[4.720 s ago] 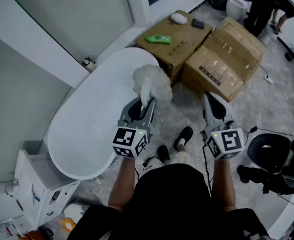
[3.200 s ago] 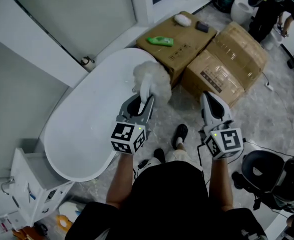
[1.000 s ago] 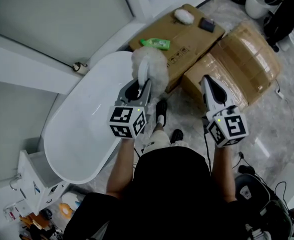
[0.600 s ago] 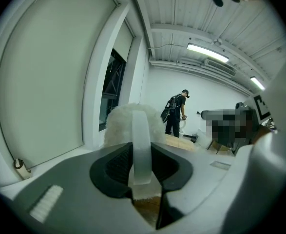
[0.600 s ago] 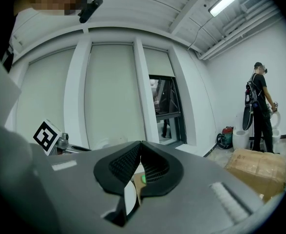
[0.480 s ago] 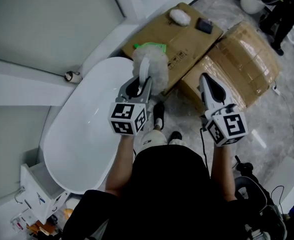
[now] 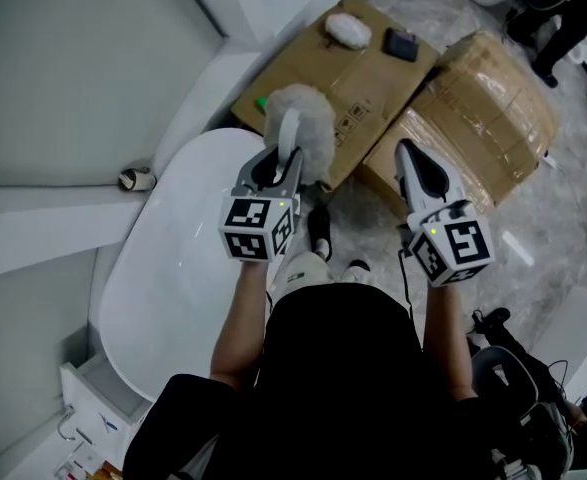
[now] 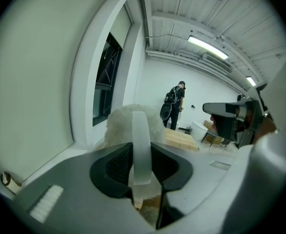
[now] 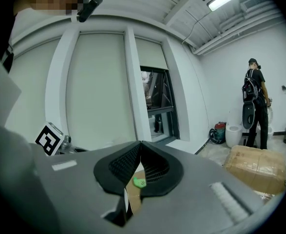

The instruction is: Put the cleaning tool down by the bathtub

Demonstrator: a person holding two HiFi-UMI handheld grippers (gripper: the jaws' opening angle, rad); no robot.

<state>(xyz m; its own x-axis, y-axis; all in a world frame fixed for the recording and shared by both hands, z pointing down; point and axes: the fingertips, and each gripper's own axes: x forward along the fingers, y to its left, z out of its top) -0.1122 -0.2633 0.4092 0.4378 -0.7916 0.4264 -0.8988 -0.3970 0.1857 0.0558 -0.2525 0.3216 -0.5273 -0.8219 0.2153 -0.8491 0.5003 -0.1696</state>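
White duster [image 7: 301,118] between left tongs [image 7: 282,158]

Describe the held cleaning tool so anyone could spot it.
Find the bathtub, then the left gripper by its far end. Its jaws clamp the cleaning tool: pale handle, white fluffy head. The other fluffy pad lies loose on a cardboard box.
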